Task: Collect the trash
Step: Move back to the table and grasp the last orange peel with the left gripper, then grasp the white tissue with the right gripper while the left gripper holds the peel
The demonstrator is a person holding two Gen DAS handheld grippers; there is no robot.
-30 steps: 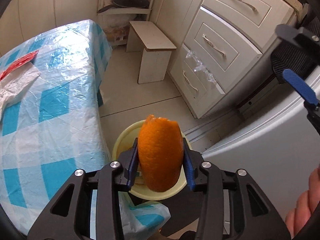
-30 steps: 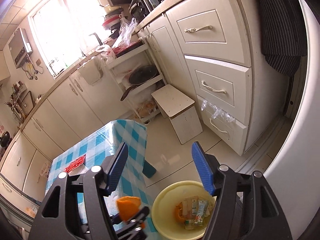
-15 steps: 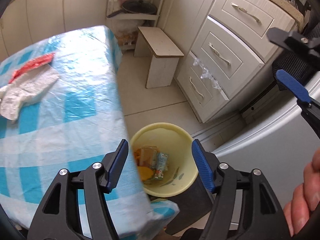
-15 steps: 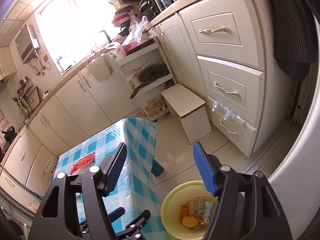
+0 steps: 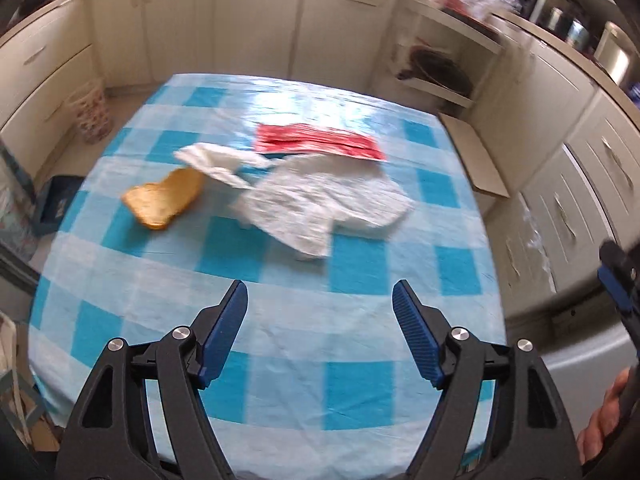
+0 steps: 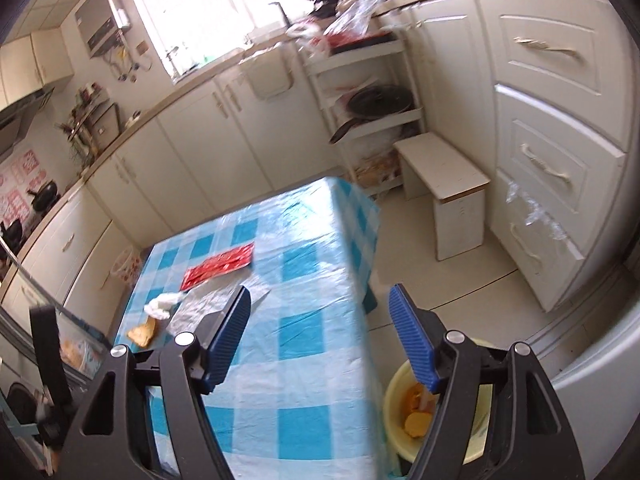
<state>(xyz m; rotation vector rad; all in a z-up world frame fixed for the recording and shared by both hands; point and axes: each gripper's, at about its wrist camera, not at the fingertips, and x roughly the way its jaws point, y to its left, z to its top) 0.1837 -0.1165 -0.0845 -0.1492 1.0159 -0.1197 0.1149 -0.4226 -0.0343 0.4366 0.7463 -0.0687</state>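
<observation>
My left gripper [image 5: 320, 320] is open and empty above the near part of the blue-checked table [image 5: 280, 320]. Ahead of it lie a white plastic bag [image 5: 324, 204], a crumpled white tissue [image 5: 216, 160], a red wrapper [image 5: 316, 142] and a slice of bread [image 5: 164, 200]. My right gripper [image 6: 320, 328] is open and empty, high over the table's right edge. The yellow bin [image 6: 394, 412] stands on the floor below it, with orange peel [image 6: 416, 426] inside. The same trash shows in the right wrist view: bag [image 6: 200, 304], tissue [image 6: 162, 304], wrapper [image 6: 220, 266], bread [image 6: 142, 332].
A white stool [image 6: 444, 196] stands beside the drawer cabinet [image 6: 552, 152]. A shelf rack with pans [image 6: 376, 104] is behind the table. A white appliance side [image 6: 600, 392] is at the right. A patterned basket [image 5: 92, 114] sits on the floor at the far left.
My left gripper opened and dropped the orange peel into the yellow bin, then swung left over the table. The right gripper stayed open and tilted toward the table.
</observation>
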